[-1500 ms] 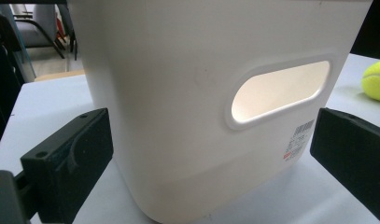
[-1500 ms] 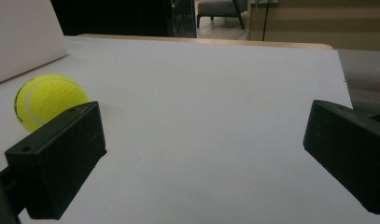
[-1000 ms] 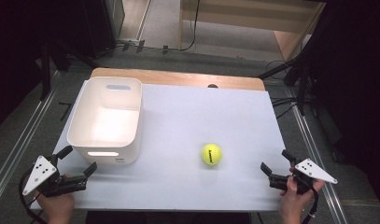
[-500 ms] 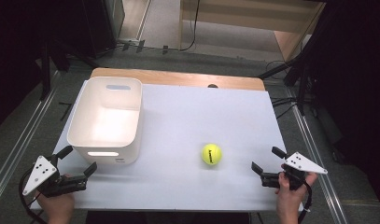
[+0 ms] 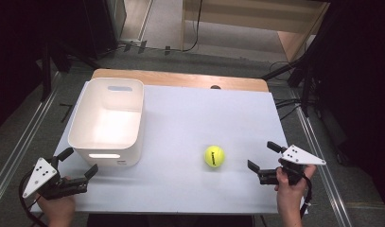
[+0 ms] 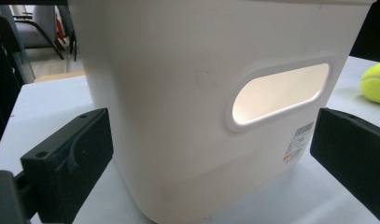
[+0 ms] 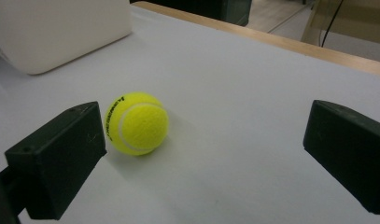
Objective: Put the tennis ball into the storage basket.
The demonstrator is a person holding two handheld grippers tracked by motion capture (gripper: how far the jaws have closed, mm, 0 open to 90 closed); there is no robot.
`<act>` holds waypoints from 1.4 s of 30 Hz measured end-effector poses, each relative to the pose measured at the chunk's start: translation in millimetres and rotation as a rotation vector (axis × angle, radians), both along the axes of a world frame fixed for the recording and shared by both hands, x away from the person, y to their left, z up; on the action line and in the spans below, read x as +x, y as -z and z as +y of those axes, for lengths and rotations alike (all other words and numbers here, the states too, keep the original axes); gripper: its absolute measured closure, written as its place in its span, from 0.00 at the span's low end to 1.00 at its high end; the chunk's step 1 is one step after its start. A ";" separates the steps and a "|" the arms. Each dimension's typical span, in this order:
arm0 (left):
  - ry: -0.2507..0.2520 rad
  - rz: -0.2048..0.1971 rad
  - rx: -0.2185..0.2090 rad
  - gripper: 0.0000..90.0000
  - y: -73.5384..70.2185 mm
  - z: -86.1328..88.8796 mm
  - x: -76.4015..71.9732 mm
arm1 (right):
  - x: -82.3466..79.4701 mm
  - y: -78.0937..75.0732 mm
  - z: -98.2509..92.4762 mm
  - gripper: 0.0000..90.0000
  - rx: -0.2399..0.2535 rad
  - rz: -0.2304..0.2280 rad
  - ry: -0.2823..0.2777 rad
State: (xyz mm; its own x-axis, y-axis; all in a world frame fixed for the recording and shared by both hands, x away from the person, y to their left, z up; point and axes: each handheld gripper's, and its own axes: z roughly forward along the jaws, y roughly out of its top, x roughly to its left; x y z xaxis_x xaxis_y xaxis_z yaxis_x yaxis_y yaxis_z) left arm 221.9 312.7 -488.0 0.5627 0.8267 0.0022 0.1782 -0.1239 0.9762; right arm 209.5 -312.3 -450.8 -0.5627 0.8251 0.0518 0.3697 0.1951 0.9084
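Resting on the white table (image 5: 180, 123), the tennis ball (image 5: 214, 156) lies near the right gripper (image 5: 266, 161), jaws spread wide and empty; left gripper (image 5: 79, 163), likewise released, faces the white bin (image 5: 107, 123).

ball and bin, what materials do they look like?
Tennis ball: fuzzy yellow felt with a paler curved seam and black print, likely over rubber. Bin: white moulded plastic by the look, smooth matte walls, rounded corners, a cut-out handle slot glowing with light and a barcode sticker.
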 end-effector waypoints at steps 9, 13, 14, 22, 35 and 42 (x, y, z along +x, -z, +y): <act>0.003 -0.001 -0.002 0.00 0.0 0.5 -0.1 | 9.3 -13.4 16.2 0.00 -0.039 0.020 -0.062; 0.003 -0.002 -0.001 0.00 0.0 0.6 -0.1 | 15.4 -16.3 23.7 0.00 -0.052 0.033 -0.082; 0.001 -0.001 0.000 0.00 0.0 0.3 -0.1 | 16.7 -17.1 25.8 0.00 -0.048 0.041 -0.086; 0.003 -0.001 -0.001 0.00 -0.1 0.5 -0.1 | 25.0 -23.1 42.6 0.00 -0.093 0.070 -0.117; 0.004 -0.002 -0.008 0.00 -0.1 0.6 0.0 | 42.6 -21.2 61.6 0.00 -0.144 0.195 -0.143; 0.003 -0.003 -0.011 0.00 -0.1 0.6 0.1 | 49.6 -20.3 72.5 0.00 -0.176 0.218 -0.173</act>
